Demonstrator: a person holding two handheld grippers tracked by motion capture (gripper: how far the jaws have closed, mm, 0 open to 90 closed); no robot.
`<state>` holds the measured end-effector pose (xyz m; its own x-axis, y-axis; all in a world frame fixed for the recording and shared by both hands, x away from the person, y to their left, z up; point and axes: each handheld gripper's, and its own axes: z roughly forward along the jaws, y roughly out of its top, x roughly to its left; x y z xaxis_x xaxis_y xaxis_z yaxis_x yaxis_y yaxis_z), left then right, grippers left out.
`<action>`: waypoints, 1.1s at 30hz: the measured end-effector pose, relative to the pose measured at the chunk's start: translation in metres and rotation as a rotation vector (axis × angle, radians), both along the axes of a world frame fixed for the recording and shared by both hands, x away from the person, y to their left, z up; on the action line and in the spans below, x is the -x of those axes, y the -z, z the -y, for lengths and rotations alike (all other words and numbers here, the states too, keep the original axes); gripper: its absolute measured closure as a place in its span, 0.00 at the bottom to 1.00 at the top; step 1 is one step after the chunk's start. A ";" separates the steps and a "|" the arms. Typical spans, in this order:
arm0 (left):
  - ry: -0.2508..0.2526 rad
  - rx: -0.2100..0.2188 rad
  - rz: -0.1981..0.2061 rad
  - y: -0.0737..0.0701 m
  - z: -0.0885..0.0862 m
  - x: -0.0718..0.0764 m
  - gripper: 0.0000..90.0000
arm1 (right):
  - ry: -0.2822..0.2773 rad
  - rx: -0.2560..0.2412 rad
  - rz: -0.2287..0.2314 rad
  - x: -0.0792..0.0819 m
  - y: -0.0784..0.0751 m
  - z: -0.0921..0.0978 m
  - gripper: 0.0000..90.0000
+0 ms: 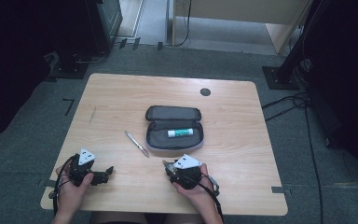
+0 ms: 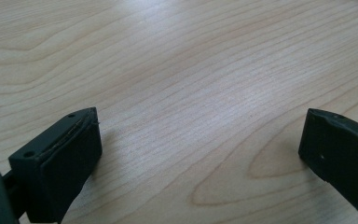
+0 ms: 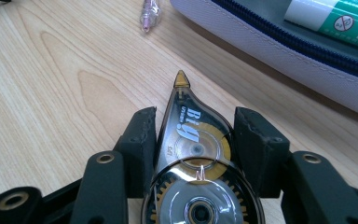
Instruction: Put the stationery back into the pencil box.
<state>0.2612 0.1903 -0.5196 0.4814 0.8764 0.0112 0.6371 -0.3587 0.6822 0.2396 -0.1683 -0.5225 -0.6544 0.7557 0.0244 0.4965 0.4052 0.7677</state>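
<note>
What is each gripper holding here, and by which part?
The right gripper clamps a clear brown correction tape dispenser across the flat sides of its body, tip pointing forward. The left gripper is open over bare table, holding nothing.

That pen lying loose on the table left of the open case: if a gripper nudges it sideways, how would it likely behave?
The pen looks slim and round, so it would probably roll on the smooth wooden table rather than slide. It seems light, likely shifting at a slight touch. It lies flat, so the jaws would probably need to close low across its narrow barrel.
</note>
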 end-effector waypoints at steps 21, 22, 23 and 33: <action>-0.001 0.001 -0.001 0.000 0.000 0.000 0.00 | 0.005 0.012 -0.012 0.004 0.000 0.006 0.39; -0.001 0.001 0.000 0.000 0.000 0.000 0.00 | 0.003 0.011 -0.012 0.004 0.000 0.006 0.40; -0.001 0.001 -0.001 0.000 0.000 0.000 0.00 | 0.001 0.010 -0.013 0.004 0.000 0.006 0.41; -0.001 0.001 -0.001 0.000 0.000 0.000 0.00 | -0.021 0.000 0.003 0.006 0.000 0.006 0.54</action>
<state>0.2613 0.1901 -0.5196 0.4808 0.8767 0.0103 0.6377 -0.3578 0.6821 0.2333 -0.1742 -0.5225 -0.6701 0.7420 0.0226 0.4855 0.4151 0.7694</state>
